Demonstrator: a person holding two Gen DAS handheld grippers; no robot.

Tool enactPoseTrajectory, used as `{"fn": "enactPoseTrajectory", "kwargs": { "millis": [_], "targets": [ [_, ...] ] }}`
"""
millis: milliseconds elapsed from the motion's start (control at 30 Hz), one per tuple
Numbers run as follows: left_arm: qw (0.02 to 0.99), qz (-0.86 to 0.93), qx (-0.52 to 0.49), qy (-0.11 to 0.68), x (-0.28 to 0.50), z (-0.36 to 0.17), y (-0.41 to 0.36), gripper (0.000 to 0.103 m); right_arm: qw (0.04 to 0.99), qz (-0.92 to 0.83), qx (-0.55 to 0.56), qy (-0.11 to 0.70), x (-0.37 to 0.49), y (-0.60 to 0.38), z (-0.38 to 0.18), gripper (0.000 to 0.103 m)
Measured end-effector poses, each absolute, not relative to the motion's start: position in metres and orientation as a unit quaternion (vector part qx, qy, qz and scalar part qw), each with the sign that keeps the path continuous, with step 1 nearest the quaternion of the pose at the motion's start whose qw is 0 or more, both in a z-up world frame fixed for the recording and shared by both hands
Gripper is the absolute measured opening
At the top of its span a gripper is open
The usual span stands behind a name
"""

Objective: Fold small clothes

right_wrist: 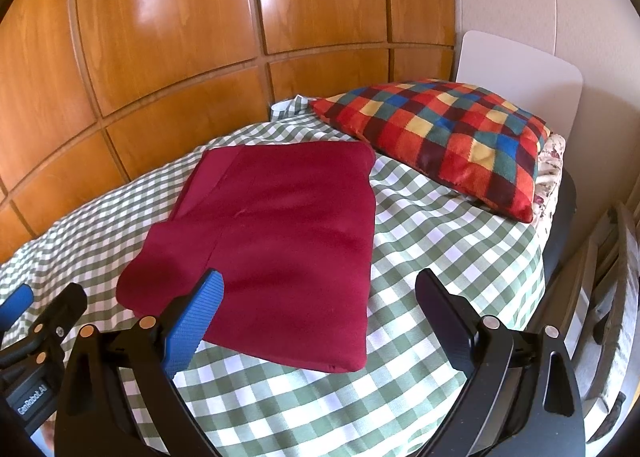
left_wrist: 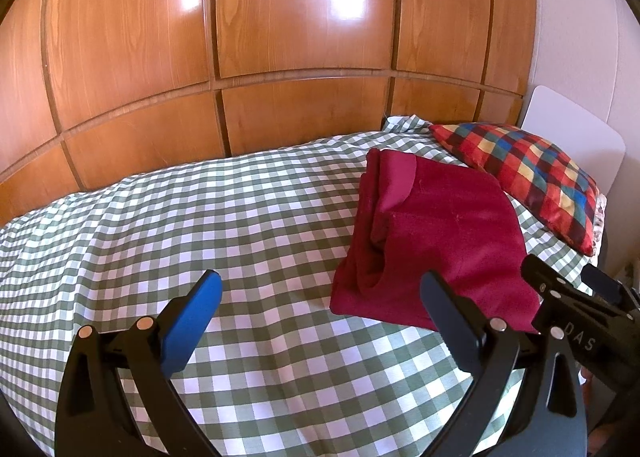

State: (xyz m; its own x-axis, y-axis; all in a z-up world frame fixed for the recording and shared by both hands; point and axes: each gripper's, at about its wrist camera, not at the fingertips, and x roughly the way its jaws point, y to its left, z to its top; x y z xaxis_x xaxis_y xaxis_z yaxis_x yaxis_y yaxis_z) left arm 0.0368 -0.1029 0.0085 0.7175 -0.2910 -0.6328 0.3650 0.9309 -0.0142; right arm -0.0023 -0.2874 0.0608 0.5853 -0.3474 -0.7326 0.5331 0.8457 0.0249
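A dark red garment lies folded into a flat rectangle on the green-and-white checked bed cover; it also shows in the right wrist view. My left gripper is open and empty, above the cover just left of the garment's near edge. My right gripper is open and empty, over the garment's near right corner, touching nothing. The right gripper shows at the right edge of the left wrist view; the left gripper shows at the left edge of the right wrist view.
A multicoloured checked cushion rests at the head of the bed, past the garment. A white headboard stands behind it. Wooden wardrobe panels run along the far side. The bed's right edge drops beside a slatted object.
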Motion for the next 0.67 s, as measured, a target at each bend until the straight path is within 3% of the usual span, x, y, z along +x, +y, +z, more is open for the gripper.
{"fn": "enactPoseTrajectory", "kwargs": {
  "millis": [667],
  "targets": [
    [0.916,-0.189,0.055,0.350,0.0439,0.0006,-0.0996,0.100,0.879,-0.259,0.117,0.382,0.0004,-0.2947,0.0557,0.096]
  ]
}}
